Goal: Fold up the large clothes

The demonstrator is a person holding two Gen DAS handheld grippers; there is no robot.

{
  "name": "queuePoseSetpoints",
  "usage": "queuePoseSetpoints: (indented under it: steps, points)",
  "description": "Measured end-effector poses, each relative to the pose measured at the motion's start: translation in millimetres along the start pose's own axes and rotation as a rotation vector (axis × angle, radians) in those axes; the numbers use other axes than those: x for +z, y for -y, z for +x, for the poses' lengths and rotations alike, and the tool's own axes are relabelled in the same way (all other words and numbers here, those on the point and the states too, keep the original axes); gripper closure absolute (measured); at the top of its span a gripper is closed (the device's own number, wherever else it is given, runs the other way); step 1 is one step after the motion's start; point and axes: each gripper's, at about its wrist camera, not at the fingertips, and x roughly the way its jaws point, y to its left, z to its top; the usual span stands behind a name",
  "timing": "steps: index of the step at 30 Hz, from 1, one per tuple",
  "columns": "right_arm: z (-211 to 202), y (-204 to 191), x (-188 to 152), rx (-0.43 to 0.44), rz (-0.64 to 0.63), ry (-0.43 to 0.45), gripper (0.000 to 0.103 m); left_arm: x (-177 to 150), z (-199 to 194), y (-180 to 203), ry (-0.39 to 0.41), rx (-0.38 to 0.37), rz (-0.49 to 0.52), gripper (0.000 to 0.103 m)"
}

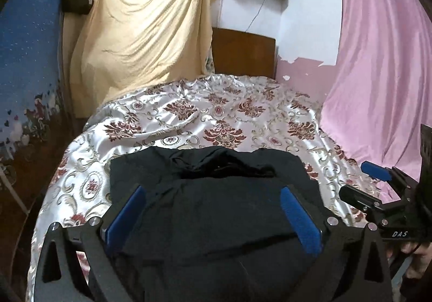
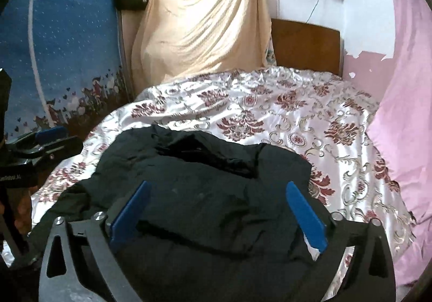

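Note:
A black garment [image 1: 216,194] lies in a loose, partly folded heap on the near end of the bed; it also shows in the right wrist view [image 2: 205,183]. My left gripper [image 1: 213,191] hovers over its near part, jaws wide apart with nothing between the blue pads. My right gripper [image 2: 218,188] is also open and empty above the garment. The right gripper shows at the right edge of the left wrist view [image 1: 361,180], open. The left gripper shows at the left edge of the right wrist view [image 2: 59,140].
The bed has a shiny white cover with a red floral pattern [image 1: 216,118]. A pink sheet [image 1: 378,72] hangs on the right, a yellow sheet [image 1: 145,32] at the back, a blue mattress [image 2: 62,45] leans on the left. A wooden headboard [image 1: 243,56] stands behind.

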Motion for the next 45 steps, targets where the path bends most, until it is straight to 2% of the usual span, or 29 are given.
queuePoseSetpoints:
  steps: [10, 20, 24, 35, 45]
  points:
    - [-94.1, -12.9, -22.9, -0.009, 0.03, 0.07, 0.002, -26.1, -83.0, 14.2, 0.033, 0.066, 0.045, 0.0]
    - [-157.2, -18.1, -60.6, -0.001, 0.036, 0.076, 0.002, -64.0, -153.1, 17.5, 0.011, 0.146, 0.134, 0.0]
    - [-178.0, -20.8, -77.0, 0.006, 0.018, 0.057, 0.002, -77.4, -173.7, 14.6, -0.007, 0.161, 0.132, 0.0]
    - [-207.7, -32.4, -109.7, 0.015, -0.016, 0.002, 0.002, -112.3, -209.4, 4.0, -0.052, 0.174, 0.13, 0.0]
    - [-213.5, -43.9, -148.4, 0.005, -0.149, -0.115, 0.002, -164.7, -200.3, -24.7, -0.171, 0.159, 0.175, 0.0]
